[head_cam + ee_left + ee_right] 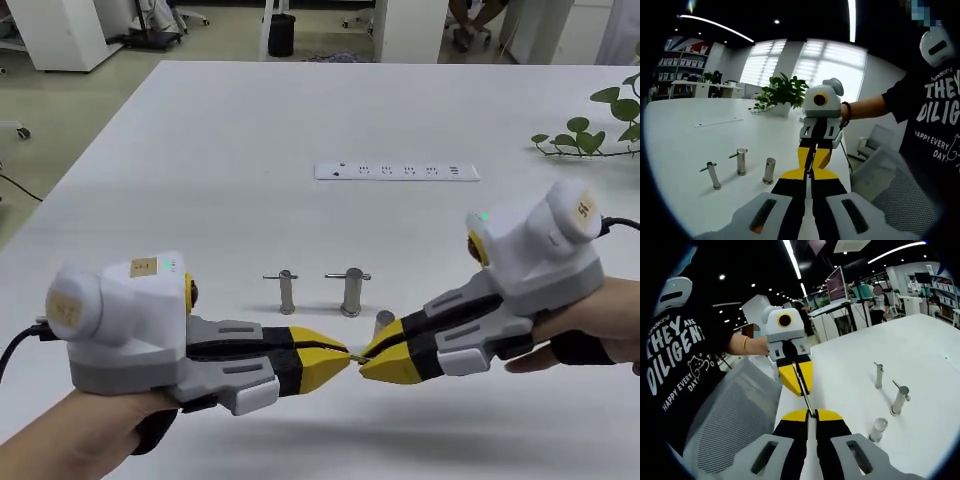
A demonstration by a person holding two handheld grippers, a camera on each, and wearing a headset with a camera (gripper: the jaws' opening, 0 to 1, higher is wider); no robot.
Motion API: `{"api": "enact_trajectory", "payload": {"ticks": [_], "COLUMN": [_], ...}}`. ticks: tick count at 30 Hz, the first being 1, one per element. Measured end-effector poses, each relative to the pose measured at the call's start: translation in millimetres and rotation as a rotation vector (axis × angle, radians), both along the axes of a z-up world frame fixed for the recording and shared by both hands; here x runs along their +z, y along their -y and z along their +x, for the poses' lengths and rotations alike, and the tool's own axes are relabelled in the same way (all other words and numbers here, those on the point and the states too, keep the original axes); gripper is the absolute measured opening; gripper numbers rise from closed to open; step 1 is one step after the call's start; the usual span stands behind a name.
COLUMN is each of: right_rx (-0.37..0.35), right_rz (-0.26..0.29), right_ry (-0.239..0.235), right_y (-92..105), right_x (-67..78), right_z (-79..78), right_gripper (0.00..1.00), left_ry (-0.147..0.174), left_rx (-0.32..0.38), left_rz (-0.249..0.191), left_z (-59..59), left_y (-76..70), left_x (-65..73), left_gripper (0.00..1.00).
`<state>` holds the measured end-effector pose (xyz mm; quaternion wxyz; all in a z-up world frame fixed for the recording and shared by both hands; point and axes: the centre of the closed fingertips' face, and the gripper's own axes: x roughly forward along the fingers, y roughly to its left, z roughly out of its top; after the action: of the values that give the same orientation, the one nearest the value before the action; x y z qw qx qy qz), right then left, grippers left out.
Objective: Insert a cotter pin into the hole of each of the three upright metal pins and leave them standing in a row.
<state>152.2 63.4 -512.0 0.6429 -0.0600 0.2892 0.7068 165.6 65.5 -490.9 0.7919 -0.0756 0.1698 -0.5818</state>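
Observation:
Three upright metal pins stand in a row on the white table [200,150]. The left pin [287,290] and the middle pin [351,290] each carry a cotter pin through the top. The right pin [383,321] has a bare top and is partly hidden behind my right gripper [368,358]. My left gripper [340,358] meets it tip to tip in front of the row. A thin cotter pin [804,390] runs between the two sets of jaws, and both are shut on it. In the left gripper view the bare pin [769,170] stands nearest my left gripper [810,172].
A white power strip [397,171] lies farther back on the table. A trailing green plant [595,135] reaches in at the right edge. A grey mesh chair [735,410] stands by the near table edge, beside the person in a black T-shirt.

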Motion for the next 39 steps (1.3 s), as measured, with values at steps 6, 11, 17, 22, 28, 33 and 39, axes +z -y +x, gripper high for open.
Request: {"api": "enact_trajectory", "payload": {"ticks": [6,11,17,22,28,33,39], "right_rx": [0.009,0.044,0.073,0.084,0.063,0.042,0.012], "right_rz": [-0.014,-0.039,-0.099,-0.176,-0.220,-0.247,-0.277], "right_ry": [0.015,0.044,0.138,0.236,0.284,0.305,0.333], "right_y": [1.1,3.7,5.9,10.7,18.3,29.4,44.1], "right_x": [0.0,-1.4,-6.8,-12.6,-17.9,-20.4,-22.1], "right_z": [1.6,-0.9,-0.4,7.3,19.9,29.9,42.7], "right_gripper": [0.00,0.00,0.00,0.00,0.00,0.00,0.00], "left_ry": [-0.018,-0.024,-0.019,-0.018,0.008,0.024,0.062], "left_rx": [0.001,-0.005,0.000,0.042,0.073,0.108,0.167], "left_rz": [0.002,0.002,0.027,0.051,0.072,0.089,0.143], "left_z": [-0.9,-3.6,-3.5,4.6,13.6,19.1,27.1], "left_y": [-0.7,1.6,4.0,4.0,4.0,3.9,6.3], "left_x": [-2.2,-3.6,-9.7,-15.0,-19.1,-21.3,-29.1], "left_gripper": [0.00,0.00,0.00,0.01,0.09,0.13,0.19]}}
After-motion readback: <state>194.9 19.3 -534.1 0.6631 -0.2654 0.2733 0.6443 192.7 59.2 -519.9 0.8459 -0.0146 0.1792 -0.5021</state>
